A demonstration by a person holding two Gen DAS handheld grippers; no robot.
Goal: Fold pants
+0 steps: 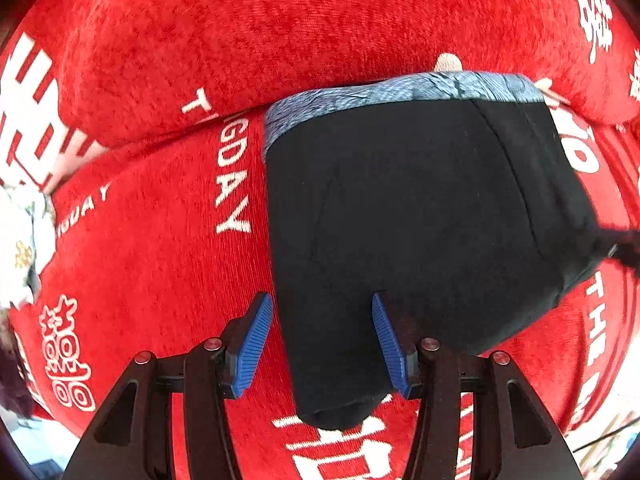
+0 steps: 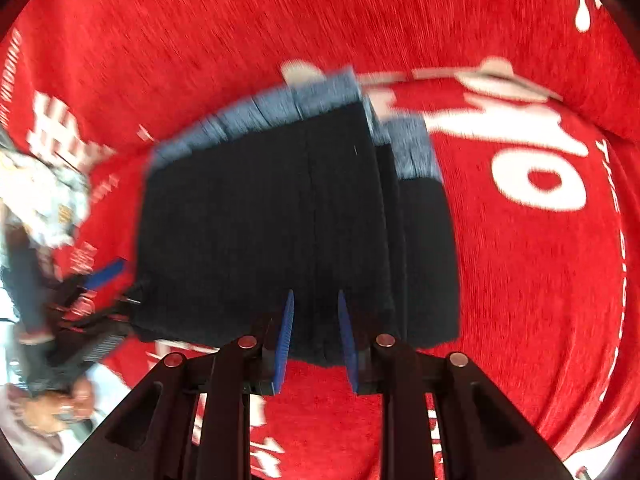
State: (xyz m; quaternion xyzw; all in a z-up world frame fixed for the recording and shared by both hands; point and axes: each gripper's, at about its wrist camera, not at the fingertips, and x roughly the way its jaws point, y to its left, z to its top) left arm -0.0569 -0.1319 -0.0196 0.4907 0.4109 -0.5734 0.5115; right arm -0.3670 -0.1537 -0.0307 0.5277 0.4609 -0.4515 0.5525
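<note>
Black shorts (image 1: 420,216) with a blue-grey waistband (image 1: 384,96) lie on a red cloth (image 1: 160,240) with white lettering. My left gripper (image 1: 322,312) is open, its blue pads straddling the near left leg of the shorts, with cloth between them. In the blurred right wrist view the shorts (image 2: 272,220) lie with a folded layer at their right side. My right gripper (image 2: 316,308) is open with a narrower gap, its fingertips over the near hem. The left gripper (image 2: 106,276) shows at the shorts' left edge in the right wrist view.
The red cloth (image 2: 520,280) covers the whole surface, rising into a fold behind the waistband. A white patterned object (image 1: 20,240) lies at the far left. A person's hand (image 2: 60,404) shows at the lower left in the right wrist view.
</note>
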